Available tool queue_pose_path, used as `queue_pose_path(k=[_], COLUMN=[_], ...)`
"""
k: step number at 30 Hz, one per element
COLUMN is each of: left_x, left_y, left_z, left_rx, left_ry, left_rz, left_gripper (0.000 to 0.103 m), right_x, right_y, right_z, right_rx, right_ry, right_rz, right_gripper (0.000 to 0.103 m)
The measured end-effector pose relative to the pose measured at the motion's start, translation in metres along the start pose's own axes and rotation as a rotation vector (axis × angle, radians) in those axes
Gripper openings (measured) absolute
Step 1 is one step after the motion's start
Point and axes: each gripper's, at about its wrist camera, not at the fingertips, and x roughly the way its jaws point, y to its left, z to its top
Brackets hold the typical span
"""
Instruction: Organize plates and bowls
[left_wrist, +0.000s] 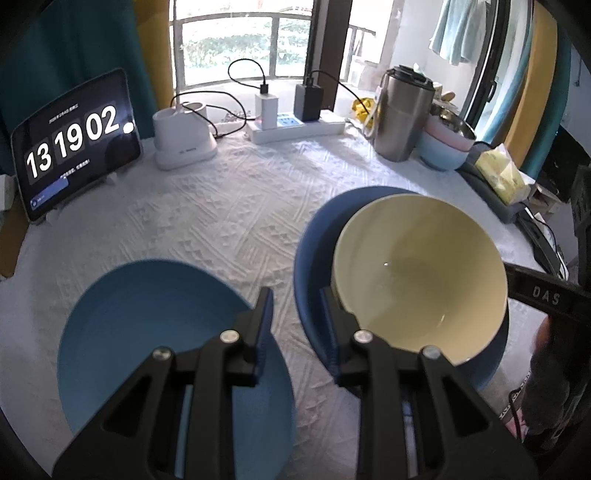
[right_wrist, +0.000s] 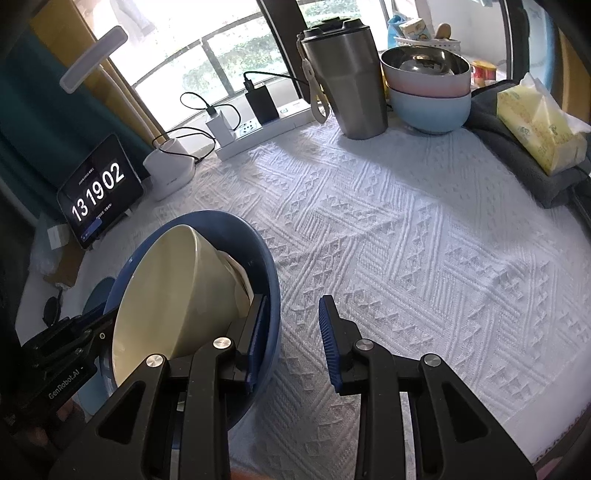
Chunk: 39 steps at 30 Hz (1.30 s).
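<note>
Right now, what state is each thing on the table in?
Cream bowl: tilted inside the dark blue bowl, empty.
Dark blue bowl: on the cloth, holding the cream bowl.
Light blue plate: flat, empty.
Tablet: on, showing a clock.
Steel cup: upright, lid on.
Left tongs: open, astride the dark blue bowl's rim.
Right tongs: open, astride the dark blue bowl's rim.

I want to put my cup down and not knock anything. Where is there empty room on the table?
The widest bare patch of white tablecloth is in the middle, between the dark blue bowl, steel tumbler and tissue pack. A smaller patch lies between the clock tablet and light blue plate. The back edge by the power strip is crowded.
</note>
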Motion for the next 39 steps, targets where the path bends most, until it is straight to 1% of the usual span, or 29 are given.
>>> queue_pose_path(k=[2,5,6,8,9,11,27,39], left_x=[-0.001,-0.001,-0.002,-0.003,-0.002,-0.002,-0.007,-0.026], left_y=[-0.004,-0.007,-0.008,-0.01,-0.009,-0.007,-0.014,-0.014], left_z=[-0.001,-0.002,-0.002,-0.003,-0.003,-0.002,-0.003,0.001], left_rx=[0.015,0.023,0.021,0.022,0.018,0.006,0.018,0.022], left_ry=[-0.015,-0.025,-0.031,-0.046,-0.043,-0.043,-0.052,-0.099], left_rz=[0.017,0.009,0.01,0.015,0.017,0.007,-0.018,-0.03], left_gripper=[0.023,0.012,0.012,0.011,0.011,0.011,0.011,0.011], right_x=[0.0,0.0,-0.001,-0.001,-0.002,-0.002,-0.008,-0.025], right_y=[-0.001,-0.002,-0.001,0.005,0.009,0.012,0.007,0.011], right_z=[0.0,-0.002,-0.002,-0.002,-0.002,-0.003,-0.004,0.0], right_rx=[0.013,0.031,0.03,0.004,-0.013,-0.013,0.023,0.021], right_ry=[-0.003,-0.016,-0.016,-0.024,-0.028,-0.037,-0.039,-0.071], right_rz=[0.006,0.017,0.017,0.013,0.007,-0.007,-0.011,-0.007], right_gripper=[0.031,0.029,0.027,0.013,0.009,0.009,0.009,0.009])
